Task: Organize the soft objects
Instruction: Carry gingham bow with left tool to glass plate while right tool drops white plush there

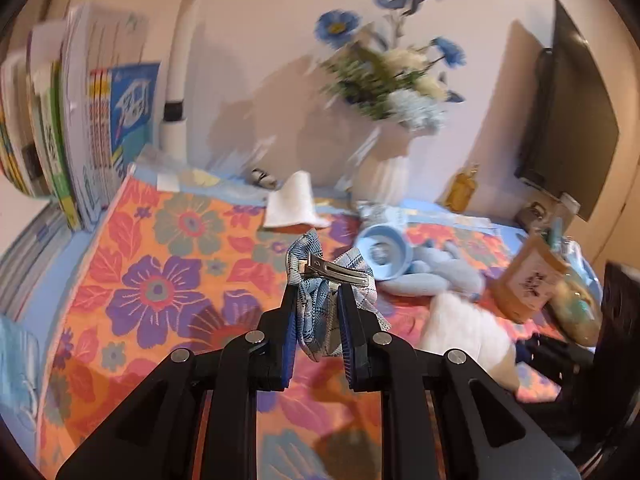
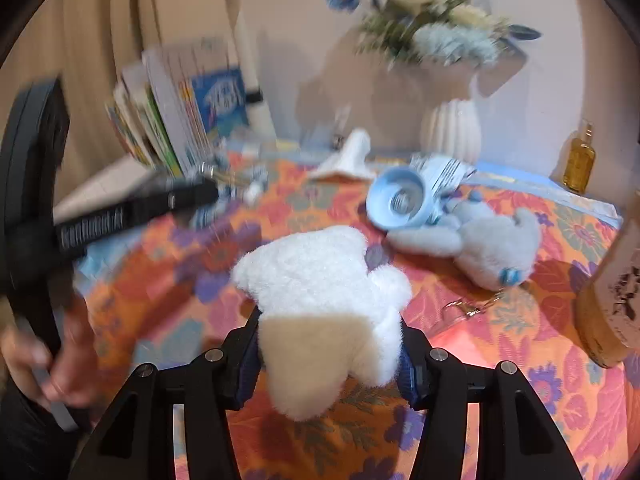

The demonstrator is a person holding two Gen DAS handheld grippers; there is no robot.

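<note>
Left tongs (image 1: 318,300): squeezed tight on a blue checked hair bow (image 1: 320,304) with a silver clip (image 1: 338,270) on top — the bow is up off the flowery cloth (image 1: 160,264), over its middle.
Right tongs (image 2: 330,338): pinched on a white fluffy toy (image 2: 316,280), held above the near part of the cloth; the pads sink into the fur on both sides.
Other soft toy: a pale blue stuffed animal (image 2: 480,240) lies on its side toward the far right of the cloth, touching a blue cup (image 2: 400,196) that has tipped over.
Back edge: a folded white cloth (image 1: 294,204), a white vase of flowers (image 2: 450,128), books (image 1: 80,120) standing at the far left corner, a yellow bottle (image 2: 578,160) at the far right.
Step now: I think both soft things are being carried to a new spot; the pictures are blurry.
How to do it well: keep both grips firm and carry high enough to miss the cup and vase. The bow is thin and floppy, so it could slip — hold it steady. Set each thing flat on the cloth before letting go.
</note>
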